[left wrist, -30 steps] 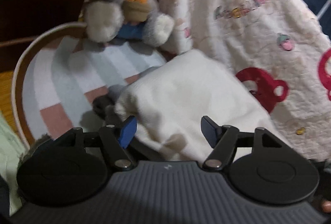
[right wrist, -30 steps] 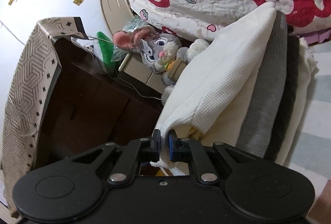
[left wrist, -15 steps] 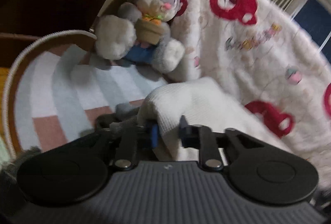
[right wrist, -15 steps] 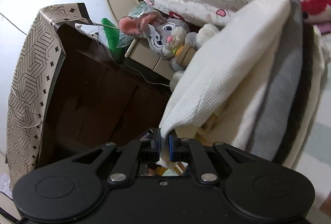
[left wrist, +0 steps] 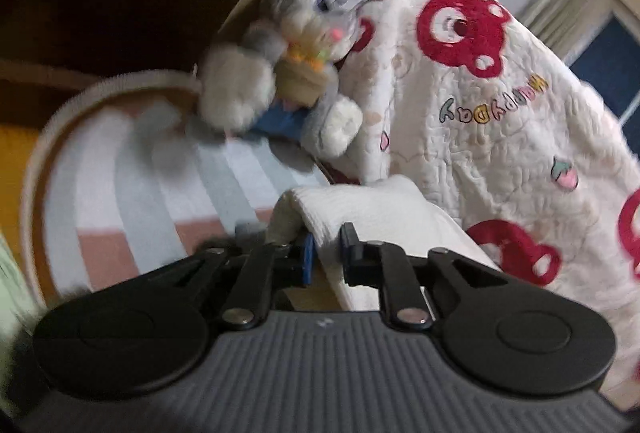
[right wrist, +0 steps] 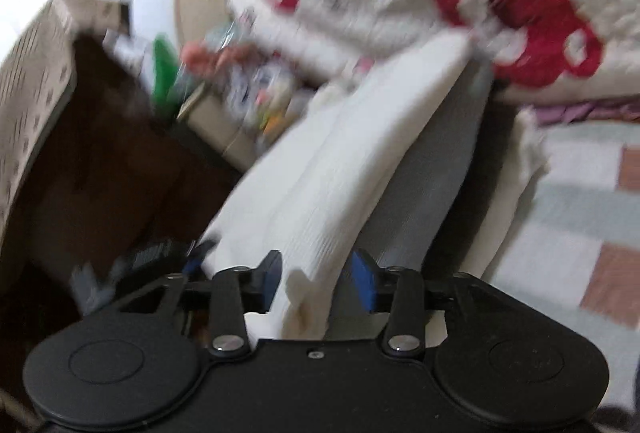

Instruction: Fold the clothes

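Left tool clenched on the white garment; right tool, just released, should withdraw without dragging the fold.

We see cream garment: waffle-knit cloth, matt. Quilt: stitched, puckered cotton. Plush rabbit: fuzzy fur. Rug: short woven pile. Left tool: matt black plastic, ribbed housing, shiny metal pivots.

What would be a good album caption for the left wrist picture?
Left gripper pinches the corner of a folded cream garment on a striped rug, plush rabbit beside a bear-print quilt.
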`<state>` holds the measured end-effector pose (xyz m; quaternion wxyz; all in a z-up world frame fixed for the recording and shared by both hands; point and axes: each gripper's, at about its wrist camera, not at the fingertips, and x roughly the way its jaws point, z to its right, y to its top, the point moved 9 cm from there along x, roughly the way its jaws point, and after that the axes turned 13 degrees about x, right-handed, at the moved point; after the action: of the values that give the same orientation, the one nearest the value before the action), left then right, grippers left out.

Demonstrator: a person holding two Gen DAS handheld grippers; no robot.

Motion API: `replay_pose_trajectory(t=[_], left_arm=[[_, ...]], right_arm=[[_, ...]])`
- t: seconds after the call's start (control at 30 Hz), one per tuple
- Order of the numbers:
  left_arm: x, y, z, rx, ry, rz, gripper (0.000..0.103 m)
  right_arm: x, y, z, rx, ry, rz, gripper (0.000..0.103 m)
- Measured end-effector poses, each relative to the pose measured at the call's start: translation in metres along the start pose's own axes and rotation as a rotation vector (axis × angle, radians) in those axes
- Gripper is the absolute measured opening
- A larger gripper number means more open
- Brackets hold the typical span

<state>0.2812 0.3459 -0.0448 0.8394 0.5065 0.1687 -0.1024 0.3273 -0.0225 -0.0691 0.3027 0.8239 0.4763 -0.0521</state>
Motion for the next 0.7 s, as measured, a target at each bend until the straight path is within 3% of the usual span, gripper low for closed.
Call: replay_pose_trajectory(t=[0.07, 0.1, 0.13, 0.2, 0.27, 0.33, 0.4, 0.47, 0.5, 0.53, 0.57, 0.7], left_arm=[[-0.011, 0.01, 0.021, 0.097, 0.022, 0.04, 0.022], [-0.013, 0.011, 0.03, 0.129, 0.02, 0.044, 0.036], [-0.015, 0.012, 0.04, 0.161, 0.018, 0.048, 0.043], [-0.018, 0.013, 0.058, 0.22, 0.018, 0.054, 0.043], [-0.015, 0.01, 0.063, 0.259, 0.043, 0.046, 0.043], [-0.007, 0.004, 0.059, 0.291, 0.091, 0.028, 0.043], [0.008, -0.008, 0.043, 0.276, 0.147, -0.03, 0.041], [0.02, -0.023, 0.022, 0.161, 0.132, -0.073, 0.042], [0.025, -0.03, 0.011, 0.103, 0.125, -0.095, 0.042], [0.031, -0.037, 0.001, 0.045, 0.117, -0.117, 0.042], [0.034, -0.041, -0.007, 0.0, 0.111, -0.129, 0.042], [0.027, -0.033, -0.007, -0.016, 0.105, -0.105, 0.04]], right_arm=[[0.002, 0.027, 0.009, 0.034, -0.029, 0.044, 0.045], [0.007, 0.04, 0.015, 0.05, -0.05, 0.064, 0.046], [0.011, 0.052, 0.02, 0.07, -0.064, 0.081, 0.046], [0.022, 0.071, 0.029, 0.112, -0.066, 0.105, 0.047], [0.031, 0.085, 0.028, 0.089, -0.054, 0.122, 0.009], [0.037, 0.094, 0.018, 0.003, -0.045, 0.139, 0.006], [0.04, 0.094, 0.002, -0.164, -0.066, 0.15, 0.006], [0.051, 0.088, 0.005, -0.261, -0.147, 0.111, 0.007], [0.053, 0.089, 0.013, -0.245, -0.18, 0.109, 0.019], [0.055, 0.09, 0.021, -0.226, -0.212, 0.11, 0.046], [0.052, 0.093, 0.025, -0.215, -0.236, 0.118, 0.051], [0.022, 0.093, 0.013, -0.215, -0.255, 0.164, 0.051]])
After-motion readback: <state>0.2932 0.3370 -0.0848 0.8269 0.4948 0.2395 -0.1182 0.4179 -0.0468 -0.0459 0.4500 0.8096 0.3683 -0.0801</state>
